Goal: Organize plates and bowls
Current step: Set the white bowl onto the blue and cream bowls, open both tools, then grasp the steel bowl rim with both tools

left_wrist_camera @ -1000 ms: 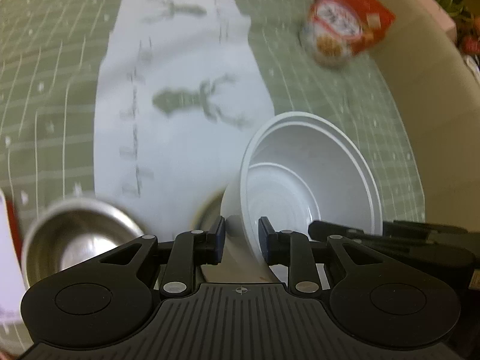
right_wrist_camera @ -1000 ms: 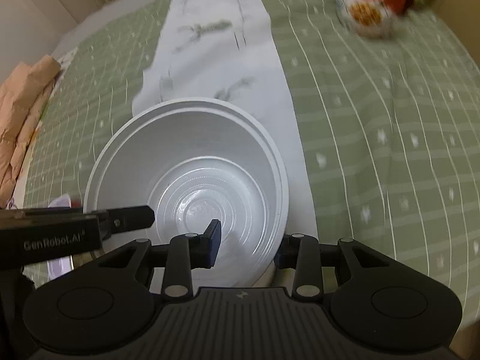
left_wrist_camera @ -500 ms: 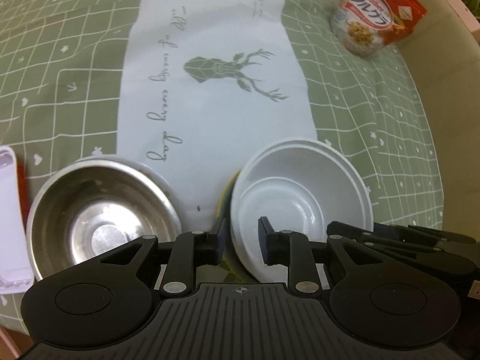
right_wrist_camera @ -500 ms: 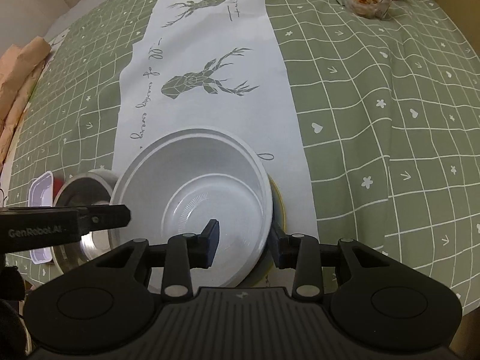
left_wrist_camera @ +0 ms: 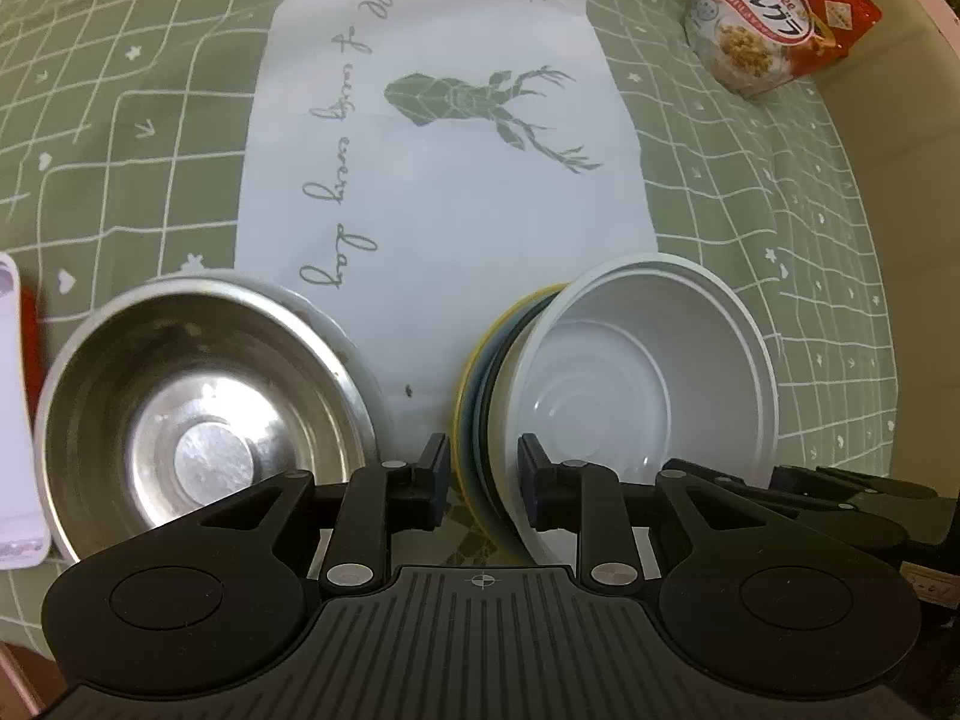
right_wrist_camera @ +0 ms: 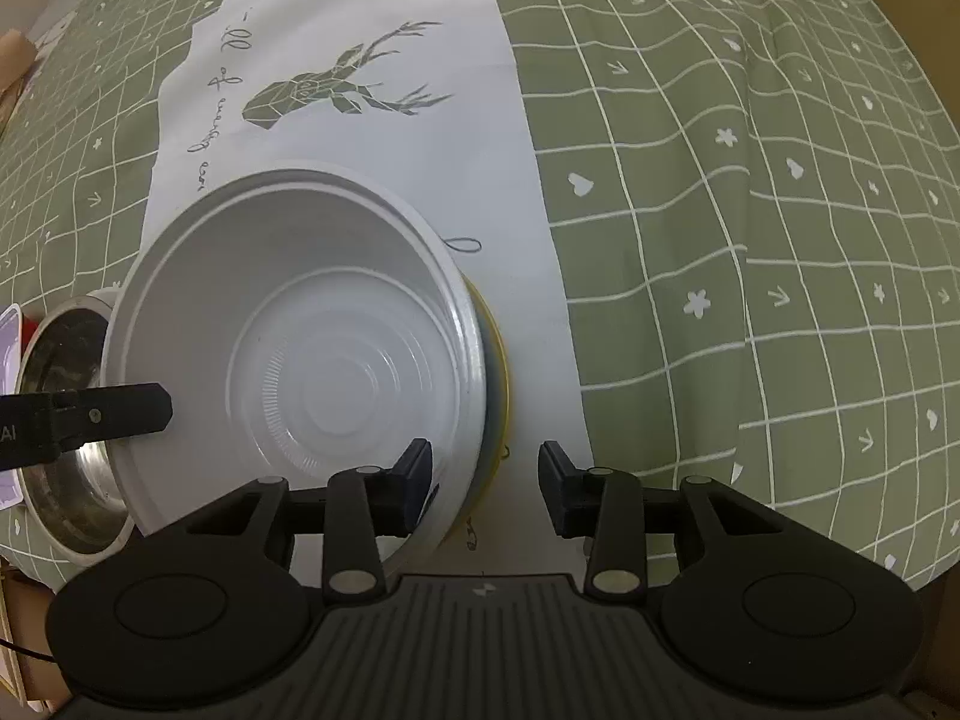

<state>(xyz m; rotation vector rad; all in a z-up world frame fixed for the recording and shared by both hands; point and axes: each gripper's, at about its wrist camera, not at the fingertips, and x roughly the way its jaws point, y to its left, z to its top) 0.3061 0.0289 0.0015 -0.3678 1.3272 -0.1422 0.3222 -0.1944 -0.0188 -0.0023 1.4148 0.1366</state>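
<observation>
The left tool (left_wrist_camera: 483, 462) points steeply down and is closed on the near wall of the white bowl (left_wrist_camera: 648, 372), with one finger inside the bowl and the other outside it, just beside the edges of the plates underneath. The right tool (right_wrist_camera: 486, 468) points straight down over the opposite side of the same bowl. Its jaws have just been opening and now stand apart. One finger is inside the bowl, while the other hangs clear of the rim with a visible gap, so nothing is pressed between its pads. The white bowl sits upright on a stack of plates (left_wrist_camera: 474, 372), whose yellow, blue and dark edges show around its base. In the right wrist view the yellow edge peeks out on the far side of the bowl as well. Just beside the stack, not touching it, a steel bowl (left_wrist_camera: 198, 396) stands upright with a pale rim showing around it. Past the steel bowl, at the edge of the left wrist view, lies a white plastic tray (left_wrist_camera: 12, 420) with something red next to it. Bowls and plates rest at the near end of a white runner (left_wrist_camera: 450, 210) printed with deer and script, laid over a green checked cloth (left_wrist_camera: 120, 120) that covers the tabletop. Well apart, at the far side of the cloth, a red cereal bag (left_wrist_camera: 774, 18) lies on its own.
</observation>
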